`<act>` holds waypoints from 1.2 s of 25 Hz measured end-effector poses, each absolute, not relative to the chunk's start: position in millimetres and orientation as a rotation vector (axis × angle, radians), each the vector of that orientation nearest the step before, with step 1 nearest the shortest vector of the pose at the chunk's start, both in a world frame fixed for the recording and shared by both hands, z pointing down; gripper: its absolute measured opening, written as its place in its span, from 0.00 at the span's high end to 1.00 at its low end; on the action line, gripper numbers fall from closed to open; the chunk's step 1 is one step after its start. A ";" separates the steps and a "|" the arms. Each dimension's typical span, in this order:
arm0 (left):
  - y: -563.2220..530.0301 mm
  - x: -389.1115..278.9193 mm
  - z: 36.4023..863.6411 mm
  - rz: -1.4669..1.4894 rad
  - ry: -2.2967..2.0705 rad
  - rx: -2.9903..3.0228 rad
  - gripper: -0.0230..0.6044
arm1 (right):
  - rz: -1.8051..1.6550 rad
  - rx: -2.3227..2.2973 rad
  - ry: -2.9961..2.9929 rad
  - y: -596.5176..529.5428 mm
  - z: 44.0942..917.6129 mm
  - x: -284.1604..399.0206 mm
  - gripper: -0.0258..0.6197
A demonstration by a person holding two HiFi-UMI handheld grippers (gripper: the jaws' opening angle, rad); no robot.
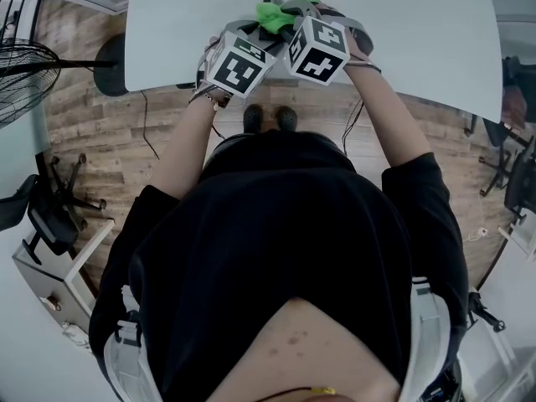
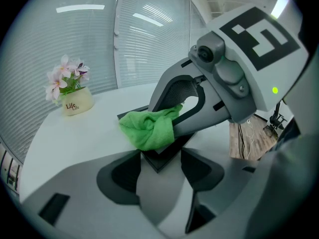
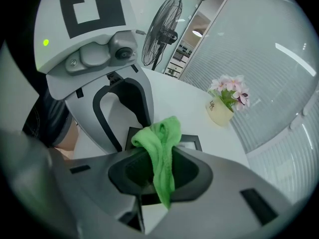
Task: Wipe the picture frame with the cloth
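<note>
While reading right gripper [image 3: 157,180] off its own view: clamped tight on the green cloth [image 3: 159,148], traps one fold between the pads and leaves the loose bunch spilling past the tips. Angles down over the picture frame [image 3: 192,142] and rests that bunch on the frame's black border.

Left gripper [image 2: 160,169]: closed in on the frame's near corner. Holds the corner wedged between the jaws, pads touching both black edges. Cannot tell whether that corner is lifted or flat on the top.

Frame location: on the white table [image 1: 419,32], straight ahead of the person, just beyond both grippers. Black border, pale inside. Carries the cloth on its near part, touching, between the two grippers.

From the head view: side by side, close together, both pointing away from the body, with bare forearms reaching over the table's near edge.

Also on the table: small cream pot of pink flowers [image 2: 75,101], upright, well apart from the frame, near the blinds [image 2: 149,34]. Off the table, on the wood floor [image 1: 117,141]: black pedestal fan [image 1: 21,69] at the person's left, plus an office chair [image 1: 46,216] on the same side.
</note>
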State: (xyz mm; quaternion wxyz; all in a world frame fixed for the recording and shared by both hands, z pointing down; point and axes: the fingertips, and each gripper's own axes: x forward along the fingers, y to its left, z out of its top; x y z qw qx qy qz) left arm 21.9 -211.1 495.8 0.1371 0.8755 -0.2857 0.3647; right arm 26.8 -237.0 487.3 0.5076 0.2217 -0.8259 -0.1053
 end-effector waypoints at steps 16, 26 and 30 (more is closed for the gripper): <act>-211.5 21.8 494.3 1.049 -0.818 2.538 0.54 | -0.293 0.439 -1.998 -220.1 487.2 23.8 0.81; -211.5 21.6 494.7 1.051 -0.822 2.538 0.54 | -0.269 0.355 -1.997 -209.5 487.6 19.4 0.81; -211.9 21.8 495.2 1.051 -0.822 2.540 0.54 | -0.249 0.351 -2.008 -208.3 487.4 19.1 0.82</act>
